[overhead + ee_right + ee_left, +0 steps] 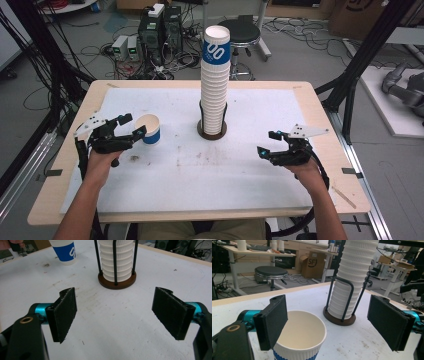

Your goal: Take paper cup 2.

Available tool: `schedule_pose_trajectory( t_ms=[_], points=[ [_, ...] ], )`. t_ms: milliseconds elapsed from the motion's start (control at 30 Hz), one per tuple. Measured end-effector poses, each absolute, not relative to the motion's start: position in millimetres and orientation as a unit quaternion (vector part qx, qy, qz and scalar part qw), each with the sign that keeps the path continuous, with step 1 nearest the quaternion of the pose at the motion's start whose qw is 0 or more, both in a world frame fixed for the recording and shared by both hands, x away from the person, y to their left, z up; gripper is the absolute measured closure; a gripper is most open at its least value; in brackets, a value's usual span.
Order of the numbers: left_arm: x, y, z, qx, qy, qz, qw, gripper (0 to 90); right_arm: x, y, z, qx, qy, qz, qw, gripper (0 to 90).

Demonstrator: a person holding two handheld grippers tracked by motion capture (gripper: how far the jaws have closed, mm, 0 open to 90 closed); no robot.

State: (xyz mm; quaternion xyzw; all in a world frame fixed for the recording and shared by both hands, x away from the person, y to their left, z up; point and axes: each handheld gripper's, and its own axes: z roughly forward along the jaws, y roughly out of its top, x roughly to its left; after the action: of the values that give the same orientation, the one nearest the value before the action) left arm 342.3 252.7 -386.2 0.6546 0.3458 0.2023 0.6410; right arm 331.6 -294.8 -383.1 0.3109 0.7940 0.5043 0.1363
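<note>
A single white paper cup (149, 129) with a blue band stands upright on the white mat, left of centre. My left gripper (132, 125) is open right beside it. In the left gripper view the cup (299, 340) sits low between the jaws, with its rim by the left pad (273, 320) and well apart from the right pad. A tall stack of white cups (215, 85) rises from a dark wire holder (212, 131) at mid-table. My right gripper (266, 142) hovers open to the right of the holder, with only bare mat between the jaws (115, 315).
The white mat (200, 175) has smudges near the left hand and at its middle. The wooden table rim (327, 125) surrounds it. Behind the table are a black stool (240, 32), computer boxes (160, 30) and cables on the floor. Black frame posts stand at both sides.
</note>
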Motion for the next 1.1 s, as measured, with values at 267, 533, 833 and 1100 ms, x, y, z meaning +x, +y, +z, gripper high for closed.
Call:
schedule_pose_trajectory(
  t_ms=[267, 533, 833, 1100],
  points=[
    [338, 248, -382, 0.656, 0.336, 0.195, 0.647, 16.5, 333, -296, -384, 0.312, 0.790, 0.512, 0.132, 20.5],
    [340, 229, -367, 0.661, 0.307, 0.174, 0.662, 16.5, 332, -295, -383, 0.307, 0.789, 0.515, 0.132, 20.5],
    [362, 186, -325, 0.659, 0.257, 0.143, 0.692, 16.4, 333, -295, -380, 0.303, 0.788, 0.519, 0.131, 20.5],
    [389, 158, -299, 0.664, 0.236, 0.125, 0.698, 16.4, 333, -296, -380, 0.303, 0.789, 0.519, 0.127, 20.5]
  ],
)
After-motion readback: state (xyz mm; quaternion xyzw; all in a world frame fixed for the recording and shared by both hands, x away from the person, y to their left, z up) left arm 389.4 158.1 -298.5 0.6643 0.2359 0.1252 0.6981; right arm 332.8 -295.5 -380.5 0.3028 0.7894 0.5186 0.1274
